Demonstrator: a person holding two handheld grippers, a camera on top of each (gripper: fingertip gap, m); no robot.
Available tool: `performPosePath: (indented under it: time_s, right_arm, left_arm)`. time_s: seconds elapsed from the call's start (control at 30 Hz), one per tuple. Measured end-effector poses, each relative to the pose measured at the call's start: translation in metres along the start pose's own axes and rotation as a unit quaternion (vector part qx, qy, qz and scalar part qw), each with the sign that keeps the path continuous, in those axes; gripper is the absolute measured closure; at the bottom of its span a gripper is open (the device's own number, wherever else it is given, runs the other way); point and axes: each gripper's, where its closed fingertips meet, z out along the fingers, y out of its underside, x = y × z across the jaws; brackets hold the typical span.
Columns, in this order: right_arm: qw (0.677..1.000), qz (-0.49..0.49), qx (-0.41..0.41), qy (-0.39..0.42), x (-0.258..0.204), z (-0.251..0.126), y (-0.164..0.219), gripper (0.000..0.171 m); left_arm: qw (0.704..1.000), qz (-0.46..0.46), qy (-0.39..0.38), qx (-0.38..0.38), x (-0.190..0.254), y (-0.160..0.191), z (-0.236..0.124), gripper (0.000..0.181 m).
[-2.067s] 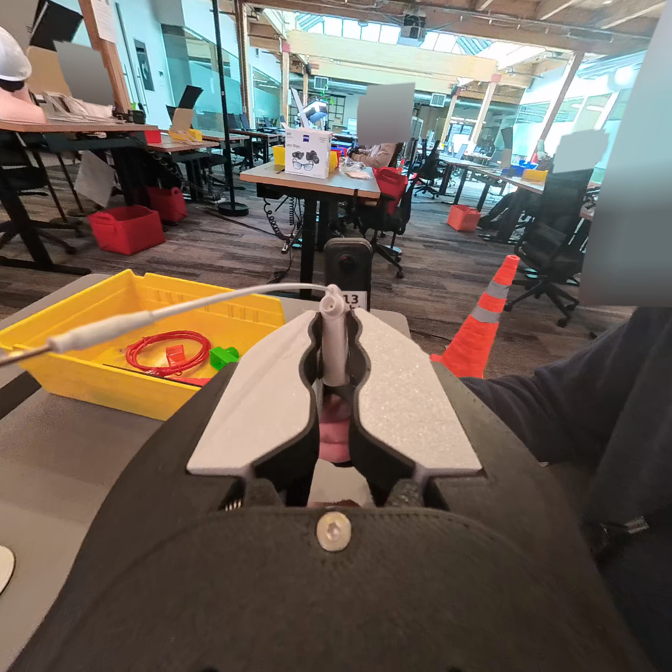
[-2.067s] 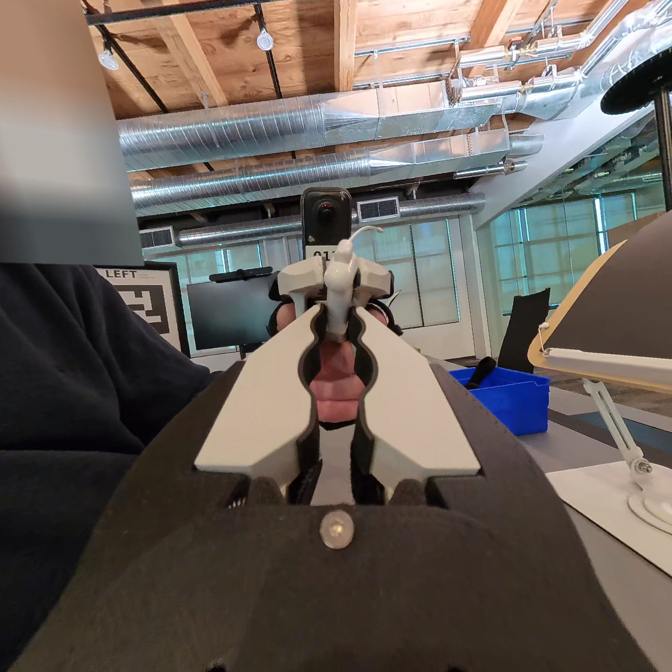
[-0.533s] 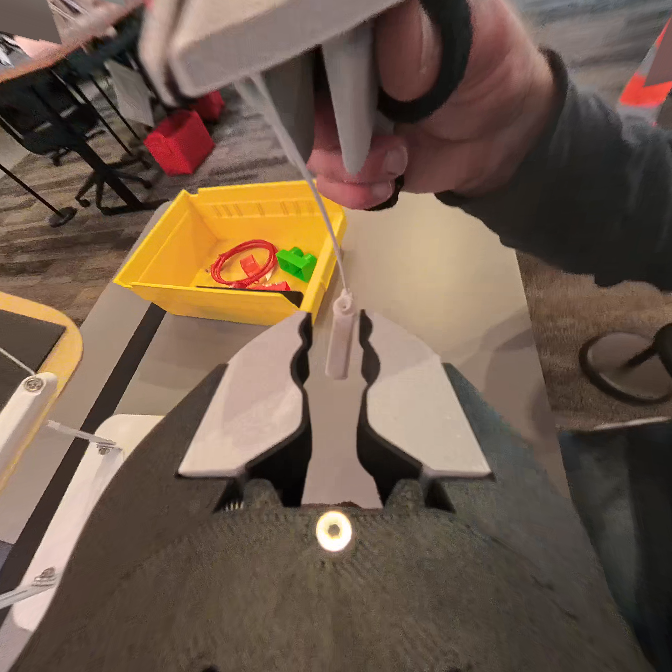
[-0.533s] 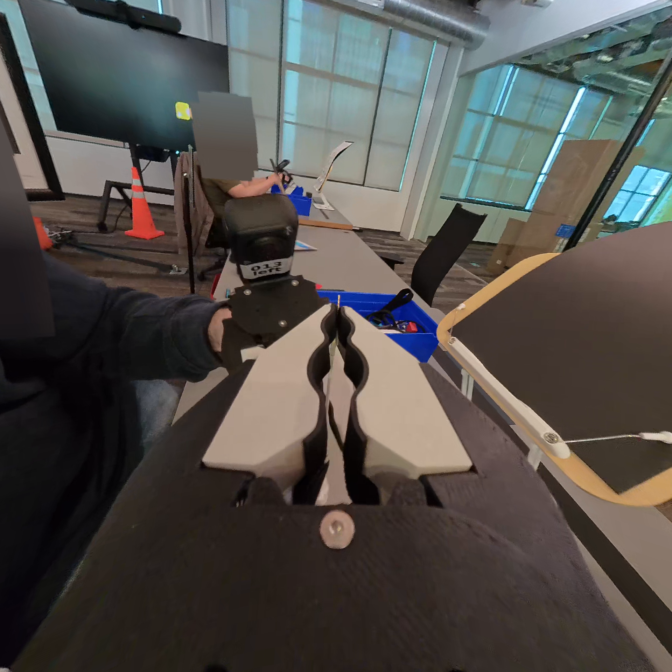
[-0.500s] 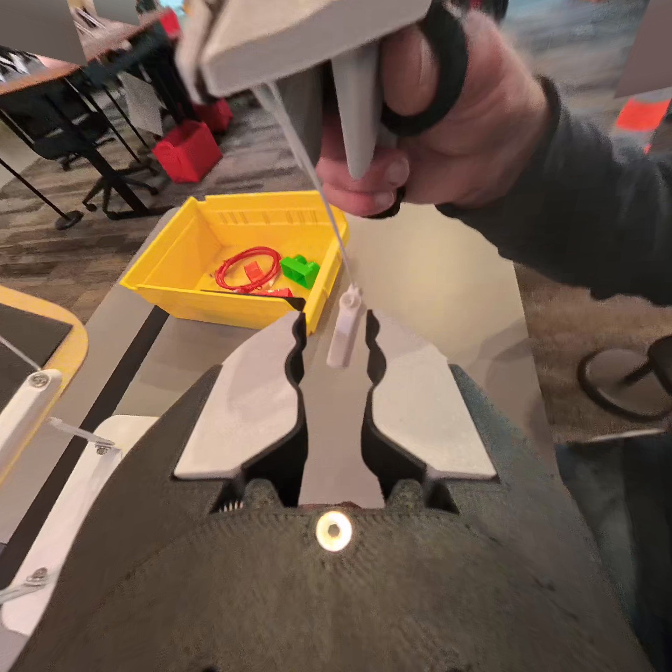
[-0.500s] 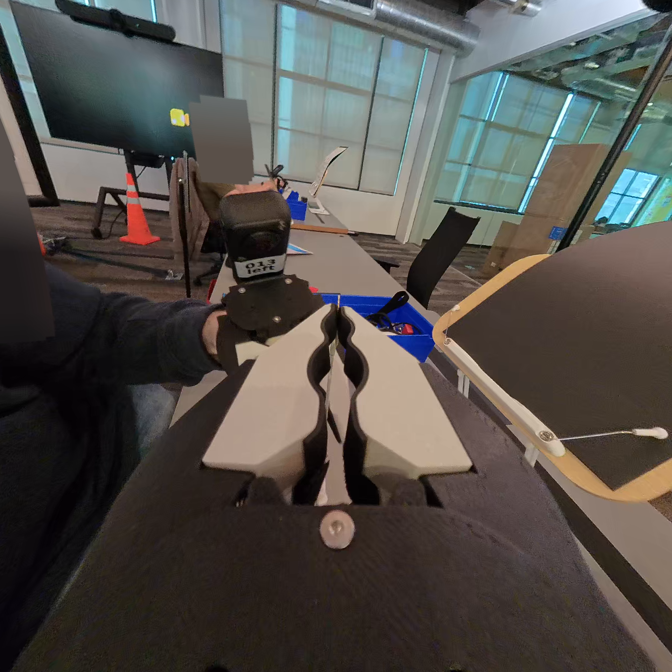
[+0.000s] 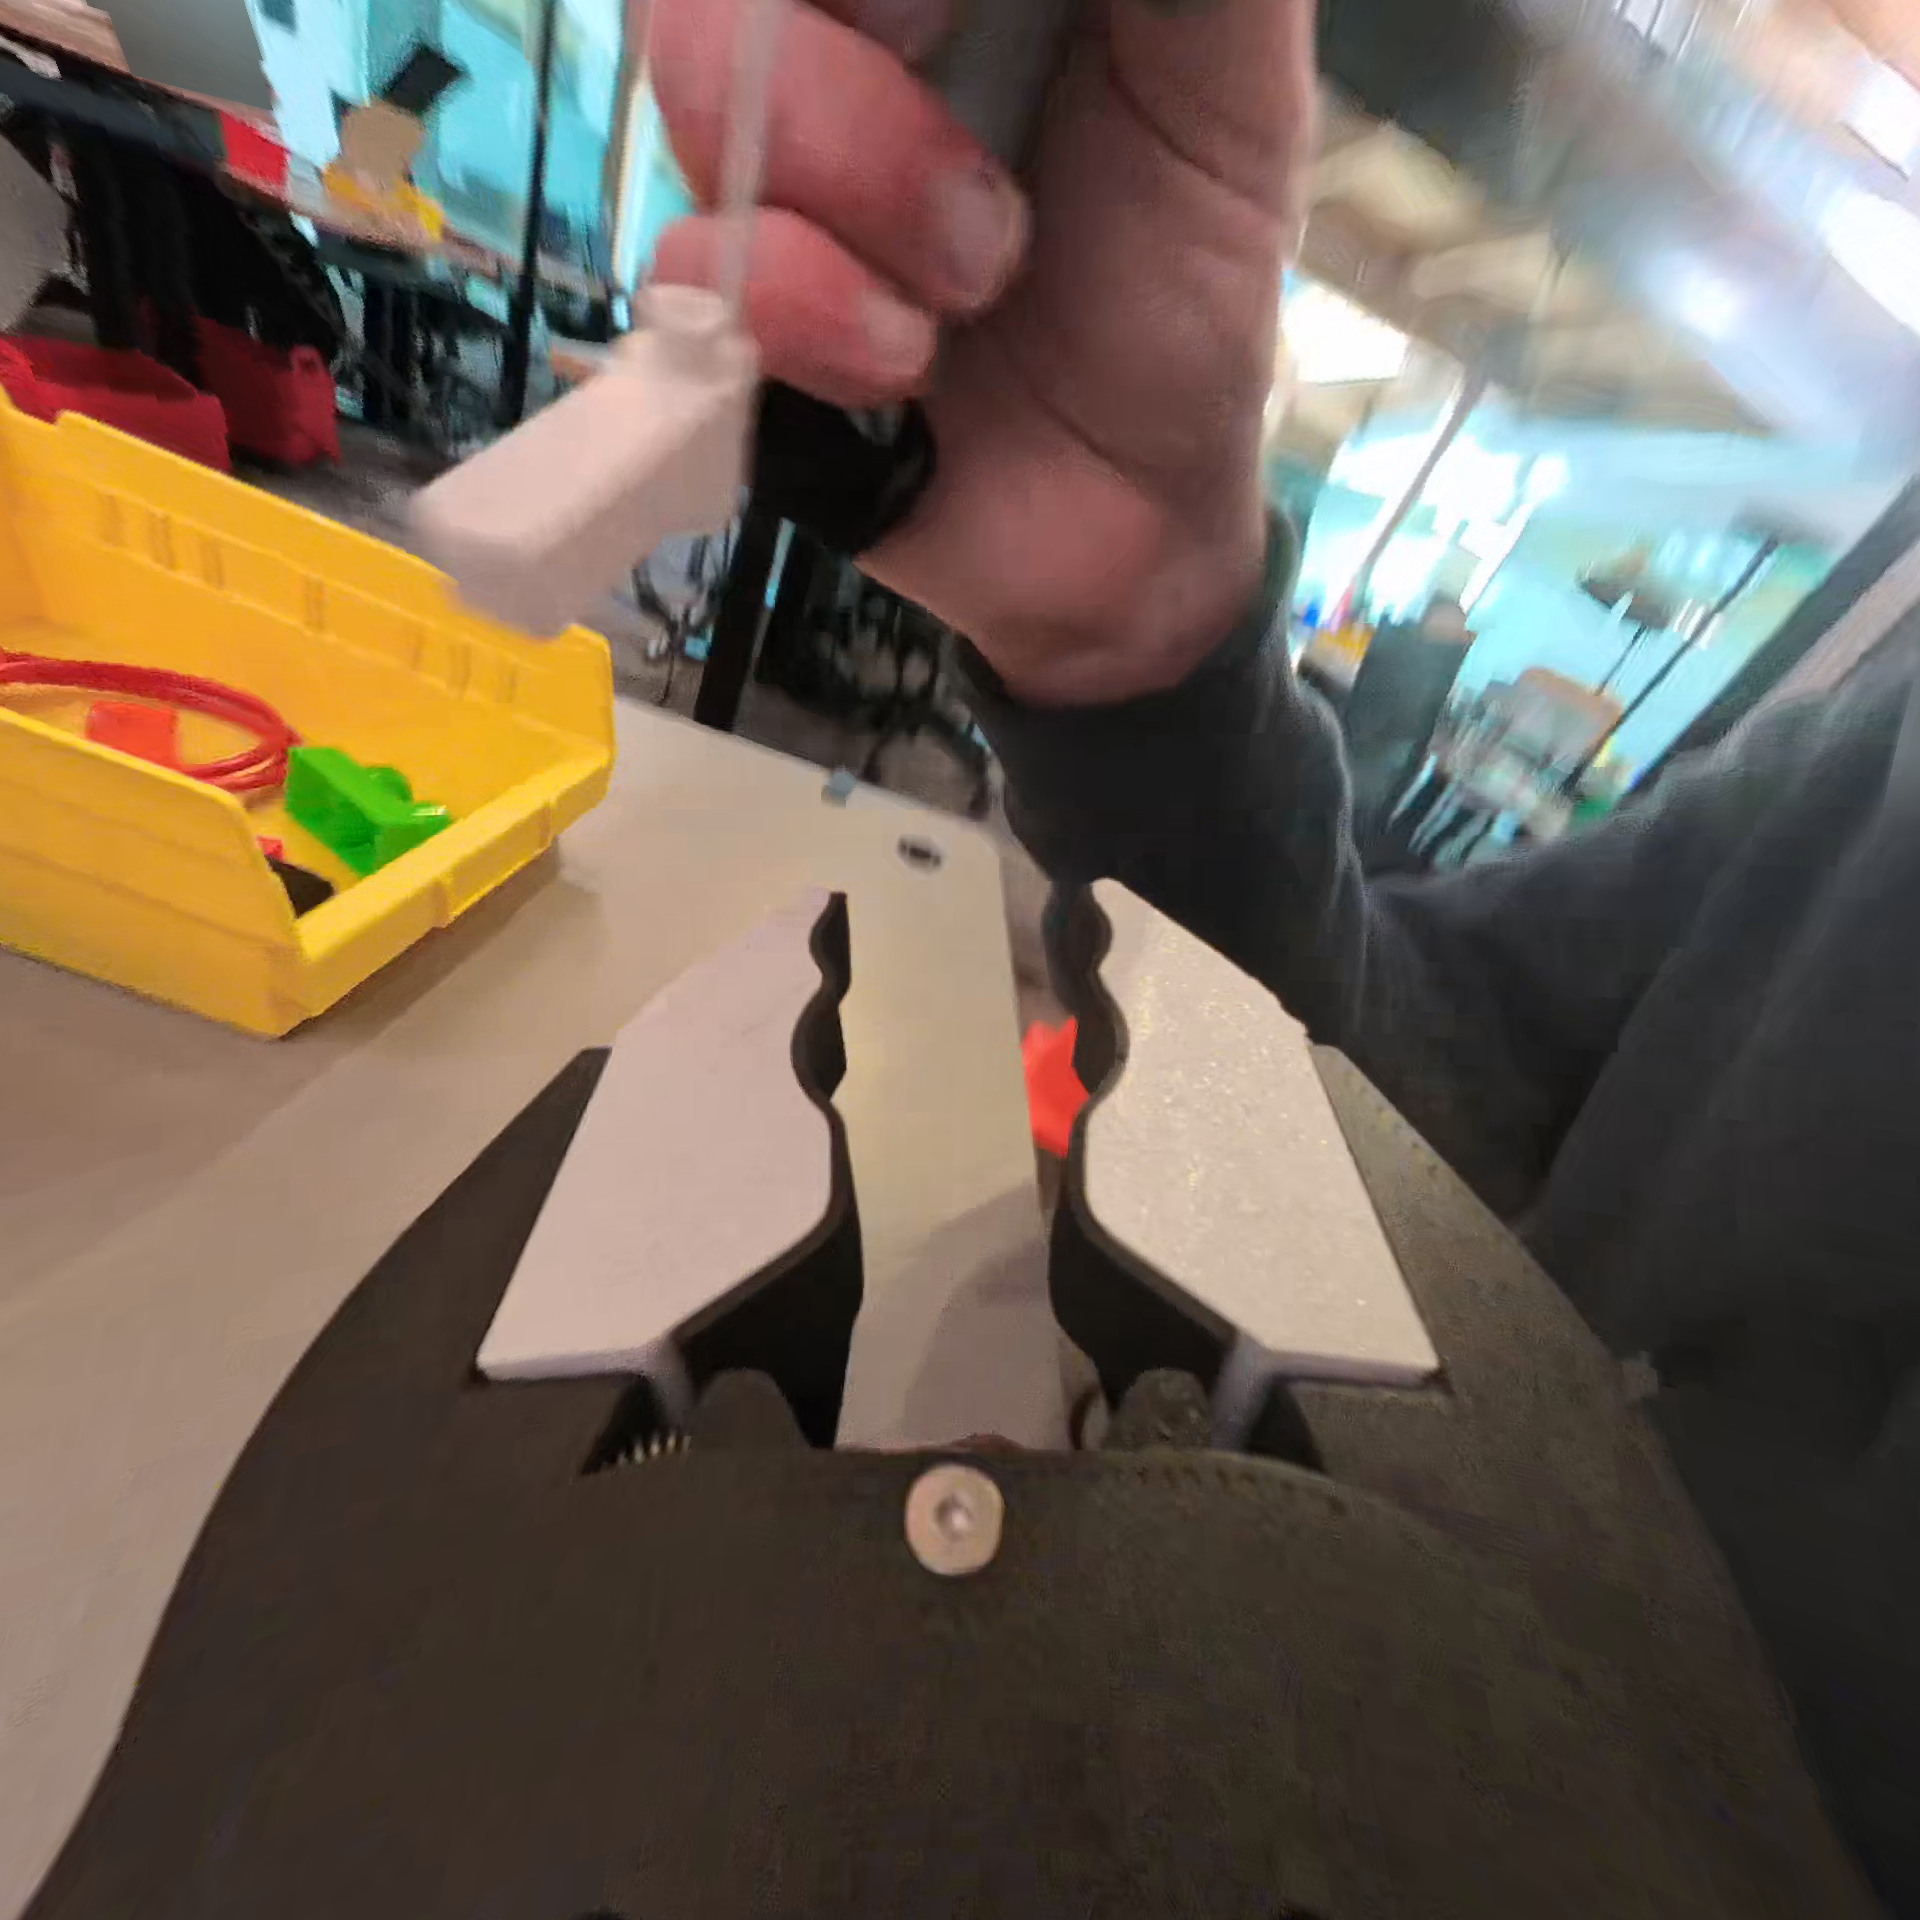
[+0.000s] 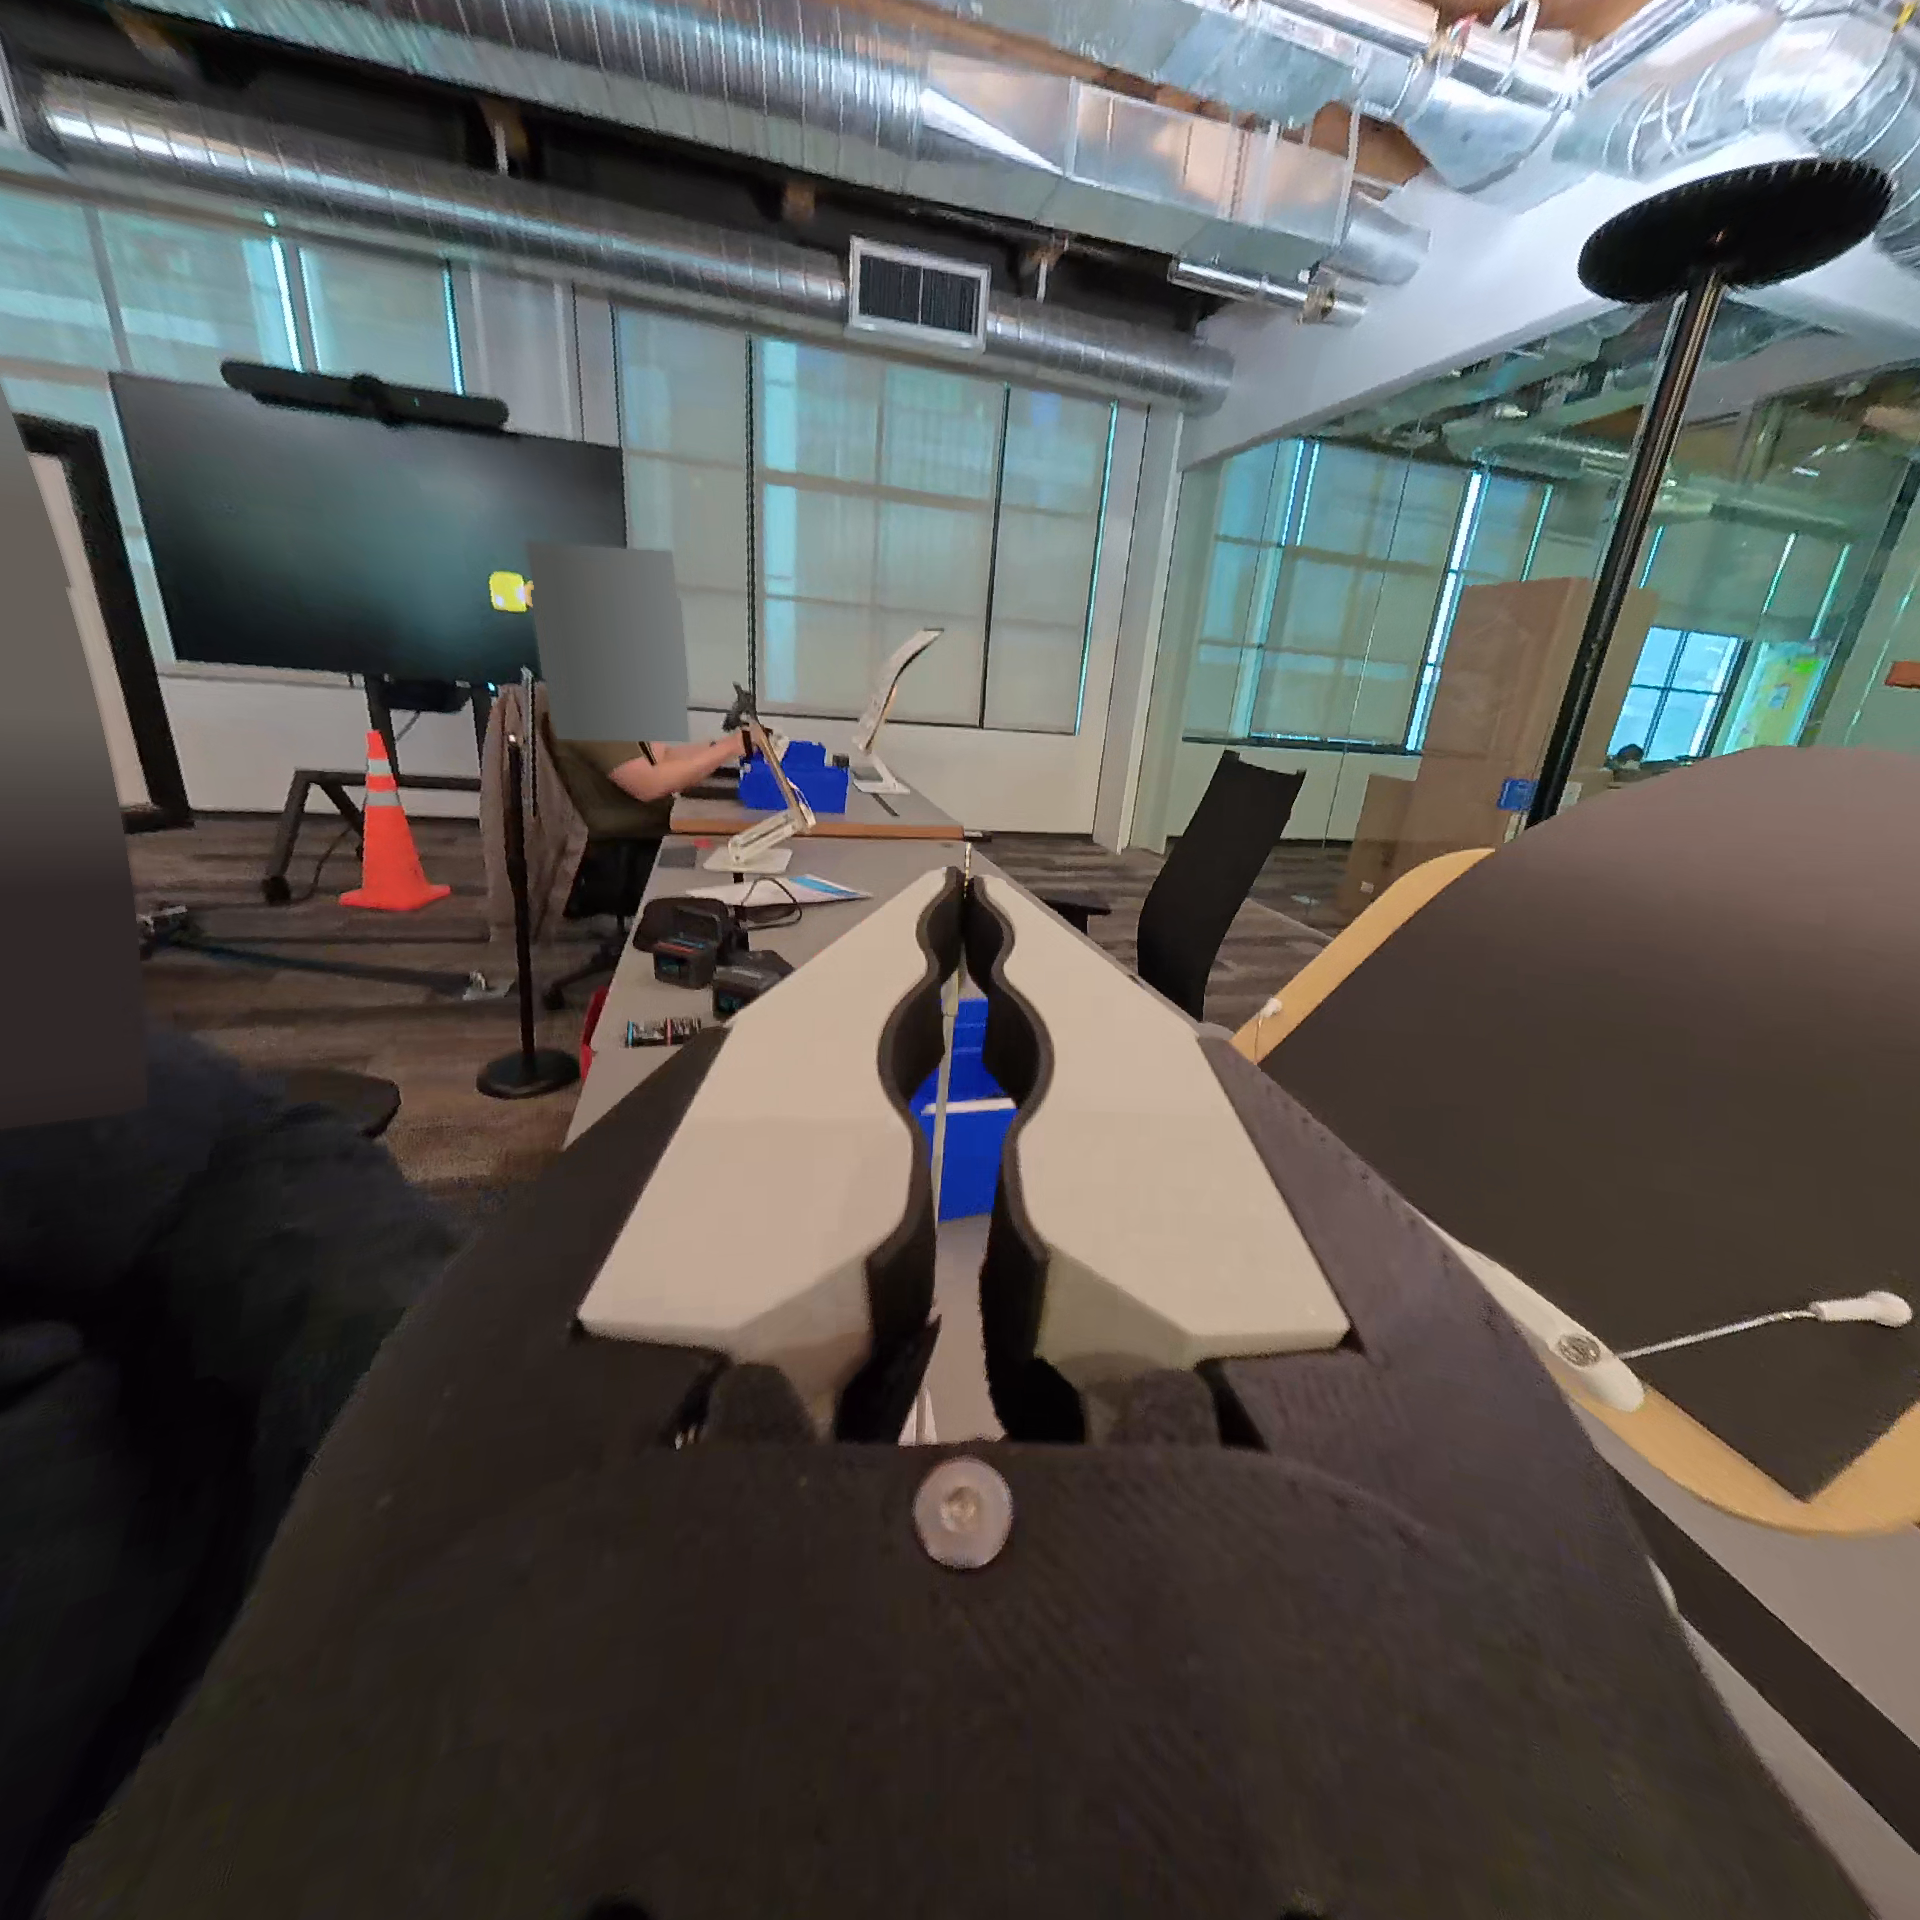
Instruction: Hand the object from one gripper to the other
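1. Left tool point(image 7: 951, 914) is sitting with fingers apart, nothing between them, over the grey surface point(image 7: 208, 1101).
2. Right tool point(image 8: 966, 883) is pinching together on the thin white cable point(image 8: 940, 1101) at its tips.
3. In the left view, the cable's white plug point(image 7: 582, 488) is dangling blurred in the air, above and left of the left tool, beside the hand point(image 7: 1049, 343).
4. Yellow bin point(image 7: 447, 862) is sitting on the surface at left, holding a red wire coil point(image 7: 156, 717) and green block point(image 7: 358, 805).
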Motion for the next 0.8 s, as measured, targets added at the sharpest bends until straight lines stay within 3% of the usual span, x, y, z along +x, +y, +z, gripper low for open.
performPosePath:
  time_s: [0.1, 0.17, 0.3, 0.5, 0.8]
  right_arm:
    - [1.000, 0.009, 0.019, 0.000, -0.003, 0.001, -0.004, 0.171]
    - [0.999, 0.018, 0.033, 0.002, -0.003, -0.001, -0.006, 0.171]
    - [0.998, 0.034, 0.060, 0.006, 0.003, -0.006, -0.010, 0.171]
    - [0.996, 0.047, 0.077, 0.010, 0.006, -0.010, -0.009, 0.171]
    - [0.995, 0.054, 0.086, 0.011, 0.005, -0.010, -0.010, 0.171]
  left_arm:
    - [0.989, -0.039, 0.024, 0.143, -0.005, -0.027, 0.001, 0.136]
    - [0.980, -0.052, 0.044, 0.188, -0.003, -0.041, 0.001, 0.131]
    - [0.954, -0.077, 0.074, 0.280, -0.002, -0.069, -0.018, 0.137]
    - [0.944, -0.101, 0.066, 0.307, -0.013, -0.073, -0.020, 0.154]
    - [0.941, -0.124, 0.060, 0.311, -0.025, -0.067, -0.015, 0.142]
